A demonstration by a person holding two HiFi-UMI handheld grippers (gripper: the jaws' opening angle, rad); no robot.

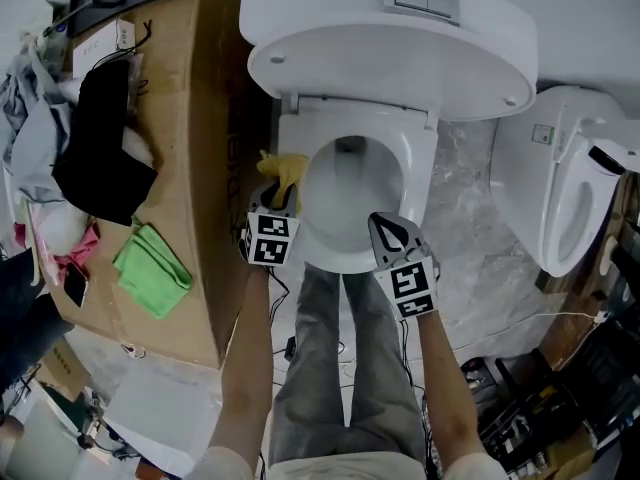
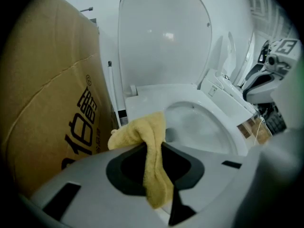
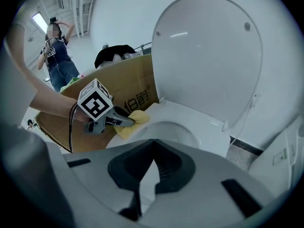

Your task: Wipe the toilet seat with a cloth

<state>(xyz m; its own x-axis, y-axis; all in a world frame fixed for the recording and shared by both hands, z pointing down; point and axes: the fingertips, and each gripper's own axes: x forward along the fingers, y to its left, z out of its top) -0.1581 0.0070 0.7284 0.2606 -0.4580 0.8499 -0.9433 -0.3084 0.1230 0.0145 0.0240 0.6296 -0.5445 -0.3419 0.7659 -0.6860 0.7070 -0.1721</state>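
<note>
**Yellow cloth pinched at the seat's left rim**

A white toilet is standing in a pale room with its lid [image 1: 390, 38] tipped up against the wall. Its toilet seat [image 1: 418, 183] is lying down around the bowl. A tall cardboard box [image 1: 200, 168] with printed characters is standing close along the toilet's left side. It is carrying a black garment [image 1: 100, 148] and a folded green cloth [image 1: 150, 268]. A second white toilet [image 1: 570, 198] is sitting to the right, across a mottled grey floor [image 1: 470, 228].

The left gripper [image 1: 278, 206] is closing its jaws on the yellow cloth [image 1: 283, 171] and pinching it near its middle. The cloth is resting over the left side of the seat, just beside the box. Its long axis is running from the jaws forward along the rim towards the hinge. It is looking soft, thick and towel-like. One bunched end is bulging out ahead of the jaws, while the other is drooping back between them in a narrow fold.

The right gripper [image 1: 385, 226] is hanging over the seat's front right part. Its tips are meeting and gripping nothing.
</note>
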